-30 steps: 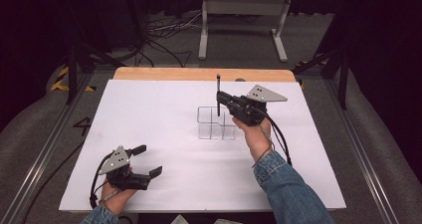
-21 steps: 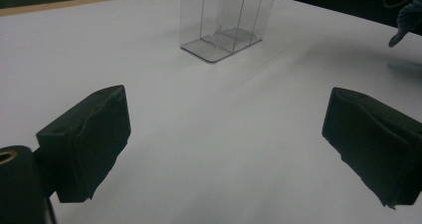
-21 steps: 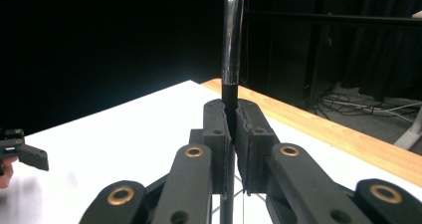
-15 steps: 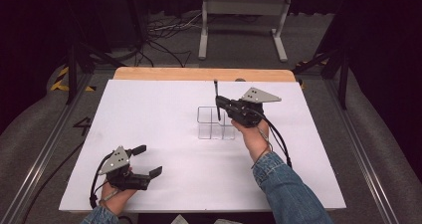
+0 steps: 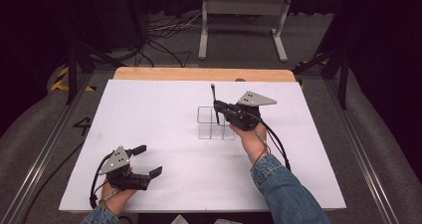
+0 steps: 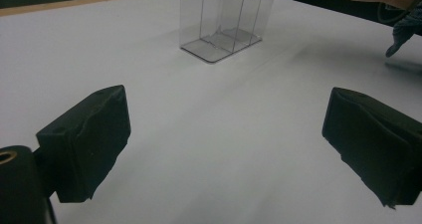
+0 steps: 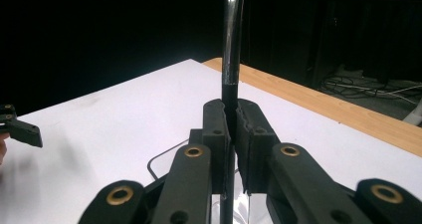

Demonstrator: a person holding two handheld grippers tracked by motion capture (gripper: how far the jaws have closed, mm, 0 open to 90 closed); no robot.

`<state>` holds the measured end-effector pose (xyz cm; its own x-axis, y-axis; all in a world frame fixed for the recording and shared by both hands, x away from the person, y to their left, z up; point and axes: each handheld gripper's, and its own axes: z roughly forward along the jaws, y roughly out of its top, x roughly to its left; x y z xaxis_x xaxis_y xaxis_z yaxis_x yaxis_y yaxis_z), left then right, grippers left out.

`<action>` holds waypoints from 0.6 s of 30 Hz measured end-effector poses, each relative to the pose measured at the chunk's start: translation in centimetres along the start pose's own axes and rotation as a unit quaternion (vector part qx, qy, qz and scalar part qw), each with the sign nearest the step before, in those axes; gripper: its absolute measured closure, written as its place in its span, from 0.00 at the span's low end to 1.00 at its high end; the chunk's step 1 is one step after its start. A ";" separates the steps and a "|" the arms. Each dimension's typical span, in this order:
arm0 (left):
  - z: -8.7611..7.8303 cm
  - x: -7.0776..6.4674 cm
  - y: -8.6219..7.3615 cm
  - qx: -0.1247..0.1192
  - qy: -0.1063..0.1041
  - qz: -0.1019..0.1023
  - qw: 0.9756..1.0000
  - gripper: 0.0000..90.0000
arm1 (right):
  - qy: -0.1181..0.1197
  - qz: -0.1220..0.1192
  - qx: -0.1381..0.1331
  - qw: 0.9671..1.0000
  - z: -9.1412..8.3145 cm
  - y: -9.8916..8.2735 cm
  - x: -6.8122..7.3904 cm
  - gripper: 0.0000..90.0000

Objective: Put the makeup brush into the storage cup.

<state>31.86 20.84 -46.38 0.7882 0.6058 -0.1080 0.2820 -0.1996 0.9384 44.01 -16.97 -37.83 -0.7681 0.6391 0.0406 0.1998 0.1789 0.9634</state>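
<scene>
My right gripper (image 5: 219,108) is shut on a thin black pen (image 5: 214,100) and holds it upright over a clear plastic compartment box (image 5: 215,125) in the middle of the white table. Between the two pads, the pen (image 7: 231,45) rises straight up in the right gripper view, where my right gripper (image 7: 233,129) pinches it tight. The pen's lower end reaches into the box in the high view. My left gripper (image 5: 148,160) rests open near the table's front left with nothing between its jaws. From the left gripper view the clear box (image 6: 222,22) stands ahead, well beyond my left gripper (image 6: 224,149).
The white table (image 5: 149,109) ends in a wooden strip (image 5: 204,74) at the far side. Behind it stand a metal frame (image 5: 244,20) and loose cables (image 5: 164,30) on the floor. Rails run along both sides of the table.
The right gripper has shifted slightly with the pen over the box. The left gripper has stayed where it was.
</scene>
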 end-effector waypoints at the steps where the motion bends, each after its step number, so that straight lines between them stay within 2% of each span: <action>1: 0.0 0.0 0.0 0.000 0.000 0.000 1.000 0.06 | 0.001 0.001 0.000 1.000 0.0 -0.1 0.0 0.93; 7: 0.0 0.0 0.0 -0.003 0.002 0.002 1.000 0.06 | 0.003 0.005 0.005 1.000 0.0 -0.2 -0.1 0.92; 8: 0.0 0.0 0.0 -0.003 0.002 0.002 1.000 0.06 | 0.006 0.006 0.004 1.000 -0.1 -0.2 -0.1 0.88; 10: 0.0 0.1 0.0 -0.003 0.002 0.003 1.000 0.06 | 0.007 0.010 0.003 1.000 -0.1 -0.1 -0.1 0.69; 12: 0.0 0.0 0.0 -0.003 0.001 0.002 1.000 0.06 | 0.012 0.016 0.007 1.000 -0.3 -0.1 -0.2 0.62; 16: 0.0 0.1 0.0 -0.003 0.002 0.002 1.000 0.06 | 0.009 0.017 0.007 1.000 -0.7 0.0 -0.1 0.41; 18: 0.0 0.1 0.0 -0.003 0.002 0.002 1.000 0.06 | -0.002 0.005 0.006 1.000 -0.9 0.2 0.2 0.30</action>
<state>31.93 20.85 -46.39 0.7869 0.6083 -0.1037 0.2762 -0.1970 0.9407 43.32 -17.51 -37.41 -0.7638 0.6437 0.0483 0.2143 0.1823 0.9596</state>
